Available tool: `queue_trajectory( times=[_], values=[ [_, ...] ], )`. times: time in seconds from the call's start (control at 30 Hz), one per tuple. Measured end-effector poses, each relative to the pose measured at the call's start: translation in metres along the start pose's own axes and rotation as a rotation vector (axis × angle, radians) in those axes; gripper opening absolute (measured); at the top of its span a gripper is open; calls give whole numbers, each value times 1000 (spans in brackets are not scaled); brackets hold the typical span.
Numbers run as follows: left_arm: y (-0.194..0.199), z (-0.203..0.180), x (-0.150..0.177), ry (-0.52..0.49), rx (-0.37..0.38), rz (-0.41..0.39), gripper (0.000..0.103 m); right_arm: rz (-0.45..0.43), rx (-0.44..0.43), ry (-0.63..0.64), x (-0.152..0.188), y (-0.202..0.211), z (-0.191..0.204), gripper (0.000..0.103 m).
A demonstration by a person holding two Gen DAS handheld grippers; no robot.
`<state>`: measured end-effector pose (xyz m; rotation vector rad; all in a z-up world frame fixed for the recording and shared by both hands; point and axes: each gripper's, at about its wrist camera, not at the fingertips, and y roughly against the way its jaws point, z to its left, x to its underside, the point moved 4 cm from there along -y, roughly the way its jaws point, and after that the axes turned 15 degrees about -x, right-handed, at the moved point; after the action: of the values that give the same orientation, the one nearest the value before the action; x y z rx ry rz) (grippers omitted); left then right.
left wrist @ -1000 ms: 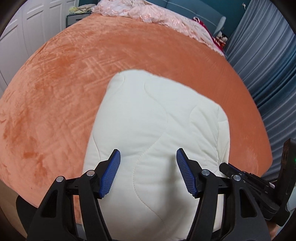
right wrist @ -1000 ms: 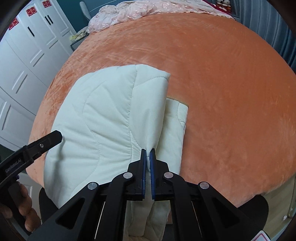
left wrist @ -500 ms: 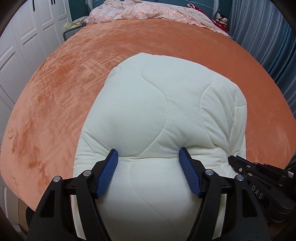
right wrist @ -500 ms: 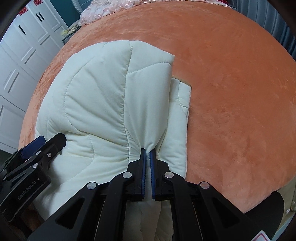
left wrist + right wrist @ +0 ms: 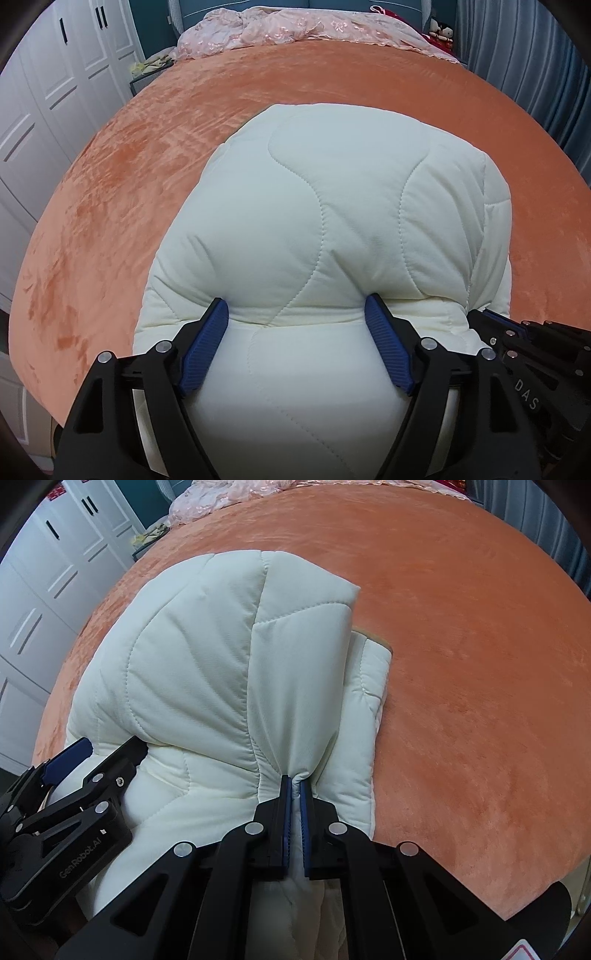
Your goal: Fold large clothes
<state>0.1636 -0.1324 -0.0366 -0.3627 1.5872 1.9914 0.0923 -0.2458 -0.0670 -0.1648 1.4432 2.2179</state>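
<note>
right claw [image 5: 294,788]: pressed together, pinching a bunched fold of the quilted garment's upper layer
left claw [image 5: 297,334]: spread wide, blue pads [image 5: 202,350] astride the raised fold; can't tell if they touch the cloth
quilted garment [image 5: 332,206]: cream, padded, wavy stitching; lies at near edge of bed, near end hanging over that edge; upper layer lifted and doubled over lower layer
garment edges: lower layer peeks out along the right side [image 5: 365,709]; far edge rounded
bed [image 5: 155,155]: orange plush cover, bare and wide on left, right and beyond the garment
far edge of bed: pink lace bedding [image 5: 295,29] heaped
surroundings: white wardrobe doors [image 5: 48,85] left, blue-grey curtain [image 5: 532,62] right
</note>
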Motion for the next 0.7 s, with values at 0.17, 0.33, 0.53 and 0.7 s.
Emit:
queue_trajectory(
  times=[0.17,0.33,0.53,0.7],
  values=[
    [3,3,-2,10,20,-2,75,-39,-109,-73,1,7,-12,5],
    [31,47,-27,149,237,39,75,-154,-281,-299,-13,64,-34,30],
    [14,90,-94,256,216,53,75,-220,-335,-375,-73,76,-28,57],
    [-23,84,-114,258,210,151,63,-96,-301,-524,-98,20,-30,52]
  ],
)
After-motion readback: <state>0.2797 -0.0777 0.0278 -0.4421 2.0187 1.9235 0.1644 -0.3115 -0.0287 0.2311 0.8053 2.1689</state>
